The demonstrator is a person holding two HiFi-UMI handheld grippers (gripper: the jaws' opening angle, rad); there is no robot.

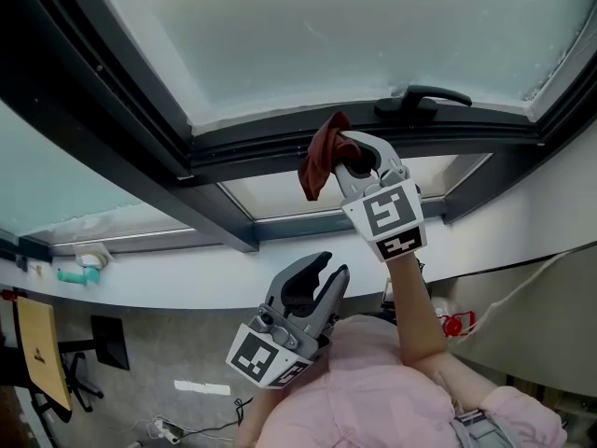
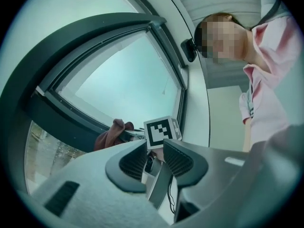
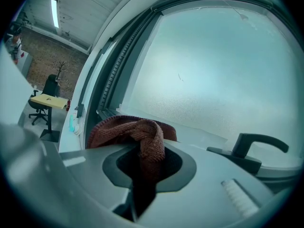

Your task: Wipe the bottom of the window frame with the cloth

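The right gripper (image 1: 350,152) is raised at the end of an outstretched bare forearm (image 1: 417,311), and its jaws are clamped on a bunched reddish-brown cloth (image 1: 320,164). The cloth sits up against the dark bottom rail of the window frame (image 1: 280,143), just left of the black window handle (image 1: 424,99); whether it actually touches the rail cannot be told. In the right gripper view the cloth (image 3: 142,137) bulges out above the closed jaws. The left gripper (image 1: 328,271) is held low near the person's chest, tilted upward, with its jaws apart and nothing between them.
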